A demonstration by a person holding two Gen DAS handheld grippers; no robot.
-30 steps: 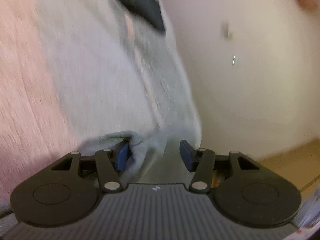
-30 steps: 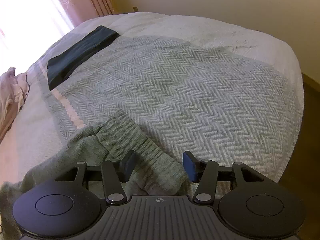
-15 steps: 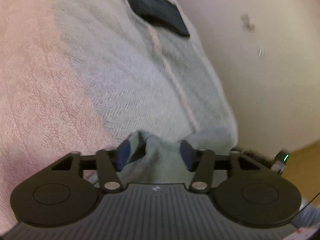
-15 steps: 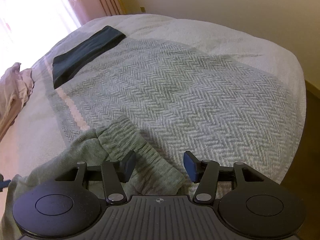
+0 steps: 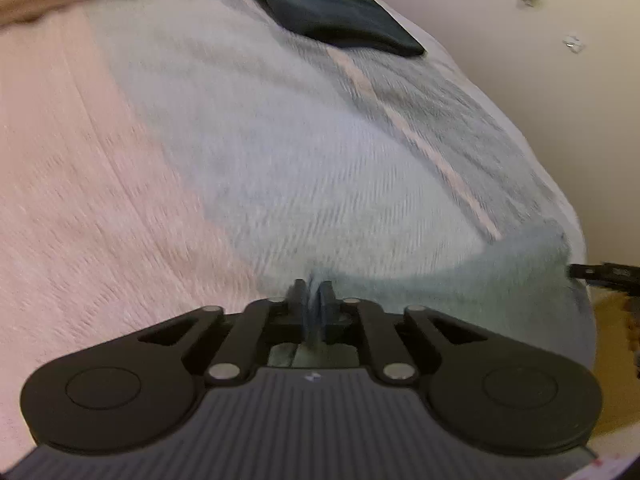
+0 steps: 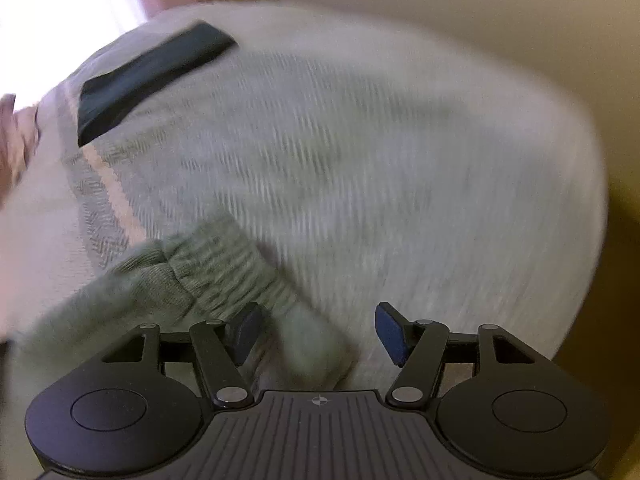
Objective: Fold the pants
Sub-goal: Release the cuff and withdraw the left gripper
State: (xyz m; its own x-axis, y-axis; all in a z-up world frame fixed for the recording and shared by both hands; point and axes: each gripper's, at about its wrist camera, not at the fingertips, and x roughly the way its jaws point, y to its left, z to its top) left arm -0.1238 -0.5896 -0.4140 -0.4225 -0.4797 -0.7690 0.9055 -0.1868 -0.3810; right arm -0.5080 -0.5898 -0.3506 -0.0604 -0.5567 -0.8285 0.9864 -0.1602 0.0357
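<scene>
Grey-green knit pants (image 6: 208, 272) lie at the near edge of the bed, their ribbed waistband (image 6: 236, 260) running diagonally in the right wrist view. My right gripper (image 6: 316, 332) is open, its blue pads on either side of a fold of the waistband. In the left wrist view my left gripper (image 5: 314, 296) is shut on an edge of the pants (image 5: 480, 276), which stretch off to the right along the bed's edge. Both views are blurred by motion.
A grey herringbone blanket (image 6: 360, 152) with a pink stripe (image 5: 420, 136) covers the bed, beside a pink quilt (image 5: 80, 168). A folded dark garment (image 5: 332, 20) (image 6: 148, 76) lies at the far end. A cream wall (image 5: 560, 100) and wooden floor (image 5: 612, 320) border the bed.
My left gripper has gone from open to shut on the pants' fabric and has swung, showing more of the bed. The right gripper stays open over the waistband, moving slightly.
</scene>
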